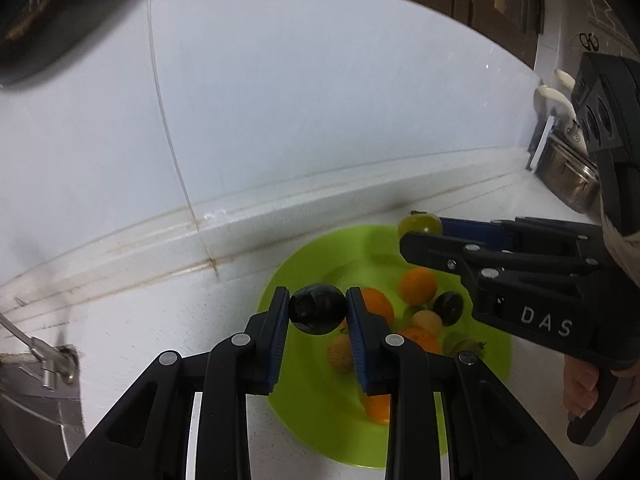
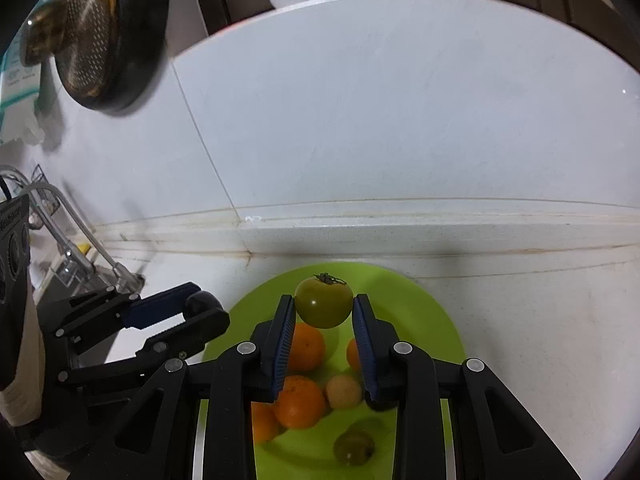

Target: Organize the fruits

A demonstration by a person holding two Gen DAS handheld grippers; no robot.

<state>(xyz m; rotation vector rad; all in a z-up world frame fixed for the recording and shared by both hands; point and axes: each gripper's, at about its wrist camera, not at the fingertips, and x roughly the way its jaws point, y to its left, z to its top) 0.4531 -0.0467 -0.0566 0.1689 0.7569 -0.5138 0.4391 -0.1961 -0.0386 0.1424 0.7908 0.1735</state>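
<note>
The left claw [image 1: 318,310] pinches a dark plum [image 1: 318,309]; the right claw [image 2: 324,308] pinches a green tomato [image 2: 324,301]. Both fruits hang over the green plate [image 2: 420,304] on the bench [image 2: 540,320]. From each claw, the piled oranges [image 2: 300,401] lie at about 6 o'clock, straight below, so neither hand looks nearer.

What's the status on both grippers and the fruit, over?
Left gripper shut on dark plum. Right gripper shut on green tomato. Both above green plate of fruit. Nothing in the way.
</note>
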